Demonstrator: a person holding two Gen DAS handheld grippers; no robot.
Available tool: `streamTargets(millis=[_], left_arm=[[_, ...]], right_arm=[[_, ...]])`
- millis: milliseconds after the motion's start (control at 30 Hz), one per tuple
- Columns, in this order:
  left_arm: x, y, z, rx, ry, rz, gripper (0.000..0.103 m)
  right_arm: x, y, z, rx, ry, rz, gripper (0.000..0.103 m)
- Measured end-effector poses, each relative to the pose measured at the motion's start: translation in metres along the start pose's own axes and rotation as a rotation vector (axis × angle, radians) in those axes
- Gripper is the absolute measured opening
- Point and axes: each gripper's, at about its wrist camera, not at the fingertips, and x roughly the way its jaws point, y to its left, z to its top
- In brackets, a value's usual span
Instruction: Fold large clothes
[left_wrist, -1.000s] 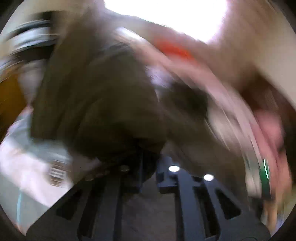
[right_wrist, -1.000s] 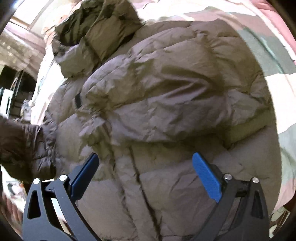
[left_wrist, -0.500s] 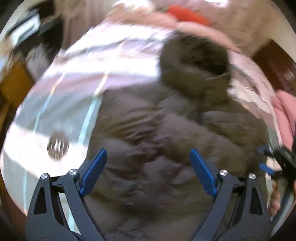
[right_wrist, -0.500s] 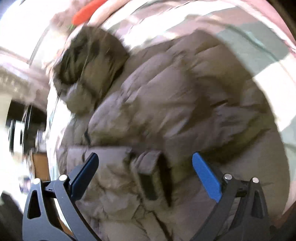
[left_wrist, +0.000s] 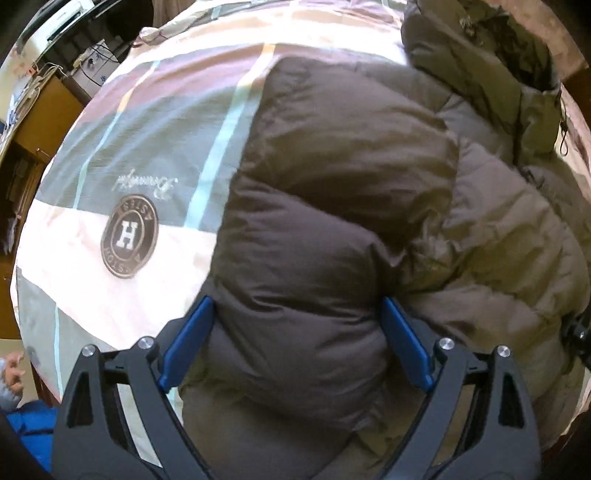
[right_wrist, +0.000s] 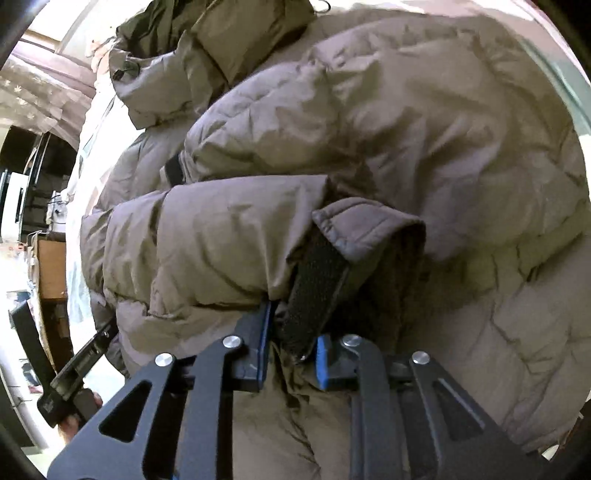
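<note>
Brown puffer coat (left_wrist: 369, 206) lies on the bed (left_wrist: 122, 125), toward its right side in the left view; the bedspread's round logo (left_wrist: 129, 236) is bare on the left. Hood (left_wrist: 491, 55) points to the far edge. Both sleeves are folded across the chest.

Left gripper (left_wrist: 295, 347): jaws spread wide, straddling the near sleeve (left_wrist: 314, 258); pads beside the fabric, not squeezing it.

Right gripper (right_wrist: 291, 354): jaws drawn close together, pinching the cuff (right_wrist: 354, 236) of that sleeve near its black velcro tab (right_wrist: 314, 288).

Handling, as judged: soft, bulky, air-filled, light for its size. The shell looks slick, so thin pinches may slide off. Padding will spring back and undo a fold unless pressed flat. Best holds are sewn, firmer parts: cuff, hem, quilted seams, collar. For the next fold, probably grip the hem at both corners and carry it toward the hood.
</note>
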Motion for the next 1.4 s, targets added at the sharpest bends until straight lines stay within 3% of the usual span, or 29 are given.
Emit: streamTargets(millis=[200, 333, 467, 600, 800, 967, 1033, 1200, 1400], left_arm=[[0.004, 0.003, 0.002, 0.026, 0.022, -0.012, 0.092], [-0.01, 0.027, 0.004, 0.021, -0.042, -0.023, 0.092], [-0.009, 0.033, -0.008, 0.046, -0.051, -0.046, 0.092], [-0.001, 0.024, -0.018, 0.095, -0.037, -0.009, 0.093], [0.004, 0.02, -0.017, 0.046, -0.006, 0.012, 0.095], [0.005, 0.025, -0.018, -0.005, 0.027, 0.003, 0.099], [0.009, 0.03, -0.016, -0.019, 0.039, -0.012, 0.099], [0.015, 0.031, -0.02, -0.001, 0.046, -0.007, 0.1], [0.015, 0.024, -0.019, 0.022, 0.035, 0.018, 0.097]], right_arm=[[0.006, -0.002, 0.004, -0.005, 0.017, 0.012, 0.02], [0.005, -0.01, 0.002, 0.004, 0.029, 0.029, 0.02], [0.001, -0.009, 0.002, 0.0, 0.011, 0.023, 0.02], [-0.012, -0.007, 0.007, 0.0, -0.057, 0.007, 0.02], [-0.026, 0.015, 0.01, -0.092, -0.176, -0.059, 0.02], [-0.041, 0.016, 0.018, -0.119, -0.257, -0.042, 0.02], [-0.04, 0.016, 0.021, -0.133, -0.245, -0.053, 0.02], [-0.015, -0.004, 0.021, -0.07, -0.111, -0.046, 0.02], [-0.014, 0.002, 0.02, -0.095, -0.143, -0.072, 0.02]])
